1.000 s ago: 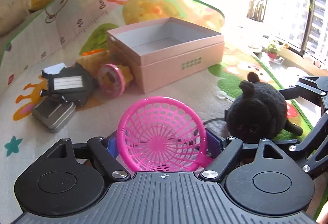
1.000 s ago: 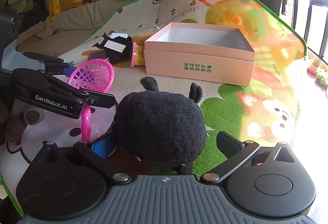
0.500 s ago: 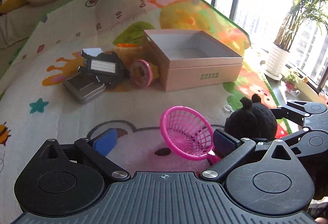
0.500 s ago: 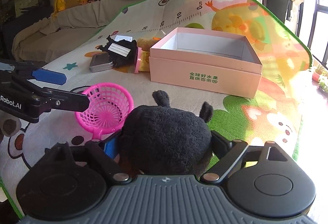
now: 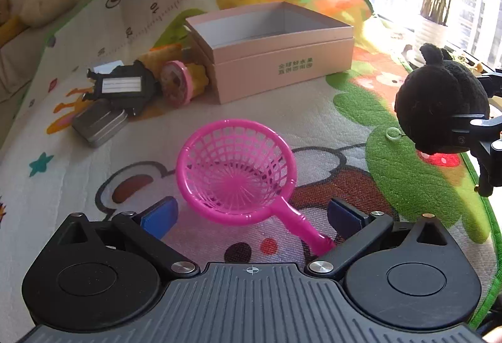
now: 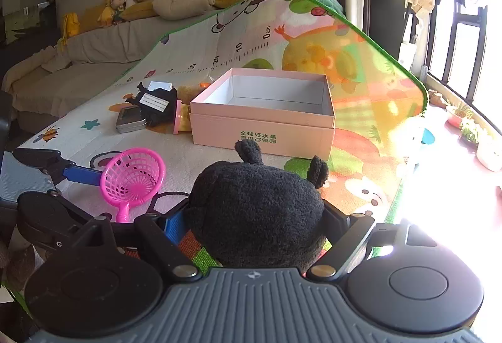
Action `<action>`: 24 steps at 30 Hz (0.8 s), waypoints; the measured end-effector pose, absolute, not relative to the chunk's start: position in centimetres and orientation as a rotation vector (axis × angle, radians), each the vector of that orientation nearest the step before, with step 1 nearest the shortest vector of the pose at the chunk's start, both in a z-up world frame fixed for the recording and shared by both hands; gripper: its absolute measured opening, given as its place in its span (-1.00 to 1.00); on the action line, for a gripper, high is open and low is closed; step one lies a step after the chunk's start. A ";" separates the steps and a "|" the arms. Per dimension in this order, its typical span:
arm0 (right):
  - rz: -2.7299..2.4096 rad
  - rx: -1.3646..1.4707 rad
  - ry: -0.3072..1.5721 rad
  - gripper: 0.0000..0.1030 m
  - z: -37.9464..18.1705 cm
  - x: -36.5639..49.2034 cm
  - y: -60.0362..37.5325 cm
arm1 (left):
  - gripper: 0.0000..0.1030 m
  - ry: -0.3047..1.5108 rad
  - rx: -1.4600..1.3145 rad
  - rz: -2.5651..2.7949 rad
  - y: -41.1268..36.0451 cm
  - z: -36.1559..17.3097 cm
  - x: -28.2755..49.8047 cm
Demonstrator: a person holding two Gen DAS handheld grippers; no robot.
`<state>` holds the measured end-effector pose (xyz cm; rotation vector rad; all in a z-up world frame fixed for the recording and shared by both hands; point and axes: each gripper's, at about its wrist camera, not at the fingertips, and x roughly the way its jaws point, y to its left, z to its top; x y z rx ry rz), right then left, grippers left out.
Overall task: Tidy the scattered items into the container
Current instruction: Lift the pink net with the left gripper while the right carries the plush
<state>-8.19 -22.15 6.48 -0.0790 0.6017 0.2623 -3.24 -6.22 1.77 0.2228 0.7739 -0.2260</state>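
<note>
The open pink cardboard box, printed with green characters on its front wall, stood empty on the cartoon-printed play mat, toward the mat's far end. The round black plush toy with two small ears was clamped between the pads of the right gripper and was raised clear of the mat, on the near side of the box; a small white ring hung from it in the left wrist view. This gripper's jaws had just been closing, with the plush between them. The pink plastic mesh scoop with a short handle lay on the mat between the blue-padded fingers of the left gripper, its bowl tilted and facing up, its handle end close to the right-hand finger. The left gripper's jaws had just been opening and stood wide apart, neither pad pressing on the scoop. To the left of the box lay a cluster of items: a round pink-rimmed toy on its edge just beside the box wall, a yellow object behind it, a black pouch with a white label, and a flat grey metal tin nearest the mat's left side. Beyond the mat, the right wrist view showed a sofa with cushions and stuffed animals.
</note>
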 end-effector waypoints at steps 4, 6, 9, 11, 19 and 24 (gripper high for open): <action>0.271 -0.062 0.623 0.62 6.1 -7.9 -22.0 | 1.00 0.763 0.297 -0.144 -3.7 2.1 -3.3; 0.278 -0.052 0.628 0.62 6.1 -7.8 -21.9 | 1.00 0.759 0.295 -0.142 -2.6 2.5 -3.2; 0.292 -0.054 0.624 0.62 6.2 -8.0 -21.7 | 1.00 0.743 0.219 -0.256 -2.0 3.4 -3.3; 0.297 -0.060 0.622 0.62 6.2 -8.1 -21.5 | 1.00 0.710 0.217 -0.335 -3.2 3.7 -3.3; 0.282 -0.075 0.619 0.62 6.3 -8.5 -21.6 | 1.00 0.718 0.335 -0.382 -7.3 2.0 -1.0; 0.281 -0.076 0.619 0.62 6.1 -8.6 -21.8 | 1.00 0.707 0.354 -0.355 -5.9 2.2 -2.4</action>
